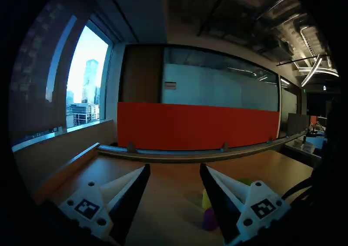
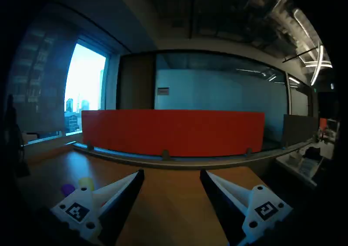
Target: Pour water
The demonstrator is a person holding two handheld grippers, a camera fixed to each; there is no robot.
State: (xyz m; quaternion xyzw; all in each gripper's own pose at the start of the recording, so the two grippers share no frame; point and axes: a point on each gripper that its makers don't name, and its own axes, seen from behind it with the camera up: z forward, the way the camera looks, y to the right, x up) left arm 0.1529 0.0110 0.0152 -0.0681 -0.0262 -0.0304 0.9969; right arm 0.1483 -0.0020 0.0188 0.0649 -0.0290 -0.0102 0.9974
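Left gripper (image 1: 175, 167) and right gripper (image 2: 172, 172) both hang open and empty above the wooden desk (image 1: 174, 220). What look like a yellow cup (image 1: 205, 199) and a purple cup (image 1: 209, 220) sit close together, half hidden behind one left-gripper finger. A blind approach could topple them.

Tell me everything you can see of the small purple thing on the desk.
The purple thing is small, rounded and plain, plastic by its look, perhaps a cup; too dim to tell its opening or contents. It sits on the wooden desk, close beside a similar yellow one; whether they touch is unclear. Nothing holds it.
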